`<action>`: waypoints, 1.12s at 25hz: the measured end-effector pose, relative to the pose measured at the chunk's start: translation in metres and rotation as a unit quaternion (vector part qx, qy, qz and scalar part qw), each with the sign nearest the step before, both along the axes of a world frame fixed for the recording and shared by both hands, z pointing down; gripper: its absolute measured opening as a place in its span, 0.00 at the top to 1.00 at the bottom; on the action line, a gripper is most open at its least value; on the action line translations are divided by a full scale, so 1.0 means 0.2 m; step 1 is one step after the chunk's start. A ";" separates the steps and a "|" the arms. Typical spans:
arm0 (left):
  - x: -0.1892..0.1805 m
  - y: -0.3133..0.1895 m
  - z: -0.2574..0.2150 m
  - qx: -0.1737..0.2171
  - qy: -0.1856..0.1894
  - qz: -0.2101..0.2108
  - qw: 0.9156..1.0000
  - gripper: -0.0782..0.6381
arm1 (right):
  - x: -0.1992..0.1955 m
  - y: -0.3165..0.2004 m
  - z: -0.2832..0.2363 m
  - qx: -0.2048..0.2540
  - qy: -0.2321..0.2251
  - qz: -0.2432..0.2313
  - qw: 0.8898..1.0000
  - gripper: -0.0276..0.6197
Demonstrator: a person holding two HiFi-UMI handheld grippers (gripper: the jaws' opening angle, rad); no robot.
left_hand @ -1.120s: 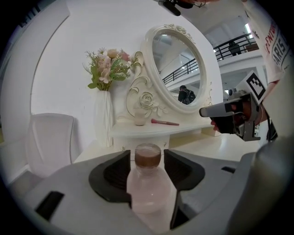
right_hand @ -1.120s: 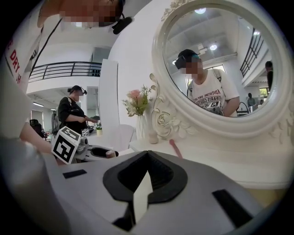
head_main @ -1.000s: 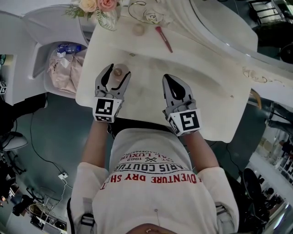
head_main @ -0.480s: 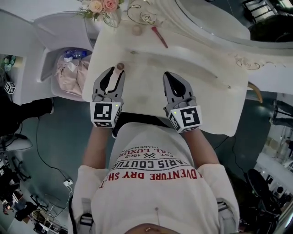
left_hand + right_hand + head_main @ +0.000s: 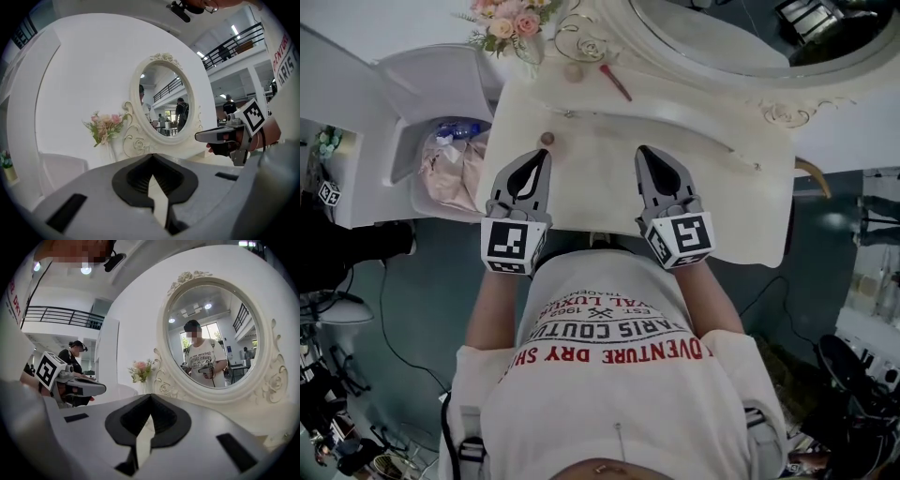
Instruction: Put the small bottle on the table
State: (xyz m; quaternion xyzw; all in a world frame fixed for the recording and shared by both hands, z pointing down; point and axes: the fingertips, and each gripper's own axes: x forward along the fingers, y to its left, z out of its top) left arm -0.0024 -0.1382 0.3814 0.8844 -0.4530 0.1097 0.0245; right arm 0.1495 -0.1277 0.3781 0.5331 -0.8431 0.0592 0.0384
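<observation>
The small bottle (image 5: 547,139), brown-topped, stands by itself on the white dressing table (image 5: 600,202) near its left side. Just behind it, on the person's side, my left gripper (image 5: 542,155) is shut and empty, its tips a short way from the bottle. My right gripper (image 5: 645,152) hovers over the table's middle, also shut with nothing in it. In the left gripper view the closed jaws (image 5: 151,157) hide the bottle. The right gripper view shows its closed jaws (image 5: 150,397) facing the mirror.
A vase of pink flowers (image 5: 514,21), a small round pot (image 5: 574,71) and a red stick (image 5: 615,82) lie at the table's back, under the oval mirror (image 5: 741,37). A bin with bags and a plastic bottle (image 5: 450,164) stands left of the table.
The left gripper, open around the bottle a second ago, has drawn back toward the person and its jaws have shut empty. The bottle stays standing on the table.
</observation>
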 end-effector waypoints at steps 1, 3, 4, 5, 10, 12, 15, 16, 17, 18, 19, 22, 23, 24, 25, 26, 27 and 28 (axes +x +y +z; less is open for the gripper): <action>0.01 0.00 -0.02 0.003 0.000 0.006 1.000 0.88 | 0.00 0.01 -0.01 0.001 0.001 0.005 1.000 0.96; 0.01 0.01 -0.07 0.009 0.003 0.017 1.000 0.88 | 0.01 0.04 -0.04 0.003 0.003 0.013 1.000 0.96; 0.01 0.01 -0.08 0.012 0.005 0.022 1.000 0.88 | 0.00 0.05 -0.05 0.004 0.006 0.016 1.000 0.96; 0.01 0.01 -0.10 0.014 0.006 0.026 1.000 0.88 | 0.00 0.06 -0.06 0.006 0.009 0.018 1.000 0.96; -0.05 -0.02 -0.14 0.022 0.010 0.031 0.999 0.88 | -0.02 0.08 -0.11 0.019 0.013 0.037 0.999 0.96; -0.08 -0.02 -0.16 0.025 0.007 0.029 0.999 0.88 | -0.02 0.08 -0.13 0.022 0.011 0.043 0.999 0.96; -0.12 -0.02 -0.17 0.025 0.007 0.034 0.999 0.88 | -0.05 0.09 -0.16 0.028 0.011 0.049 0.998 0.96; -0.13 -0.03 -0.17 0.024 0.007 0.036 0.999 0.88 | -0.07 0.09 -0.17 0.029 0.012 0.051 0.998 0.96; -0.14 -0.03 -0.17 0.024 0.008 0.038 0.999 0.88 | -0.08 0.09 -0.17 0.030 0.014 0.053 0.998 0.96; -0.15 -0.03 -0.18 0.023 0.008 0.040 0.999 0.88 | -0.09 0.09 -0.18 0.031 0.015 0.055 0.998 0.96; -0.16 -0.03 -0.18 0.023 0.007 0.043 0.999 0.88 | -0.10 0.10 -0.18 0.032 0.017 0.056 0.998 0.96; -0.17 -0.03 -0.18 0.026 0.001 0.052 0.998 0.88 | -0.13 0.11 -0.20 0.036 0.020 0.060 0.997 0.96; -0.17 -0.03 -0.18 0.027 -0.001 0.056 0.998 0.88 | -0.13 0.11 -0.20 0.038 0.021 0.061 0.997 0.96; -0.17 -0.03 -0.18 0.027 -0.003 0.059 0.998 0.88 | -0.13 0.11 -0.21 0.040 0.021 0.064 0.997 0.96; -0.17 -0.03 -0.18 0.028 -0.003 0.061 0.998 0.88 | -0.13 0.12 -0.21 0.040 0.020 0.066 0.997 0.96; -0.17 -0.02 -0.18 0.029 -0.003 0.063 0.998 0.88 | -0.14 0.12 -0.21 0.041 0.019 0.069 0.997 0.96; -0.17 -0.02 -0.19 0.030 -0.003 0.064 0.997 0.88 | -0.14 0.12 -0.22 0.041 0.018 0.071 0.996 0.96; -0.18 -0.02 -0.19 0.031 -0.002 0.065 0.997 0.88 | -0.14 0.12 -0.22 0.042 0.018 0.073 0.996 0.96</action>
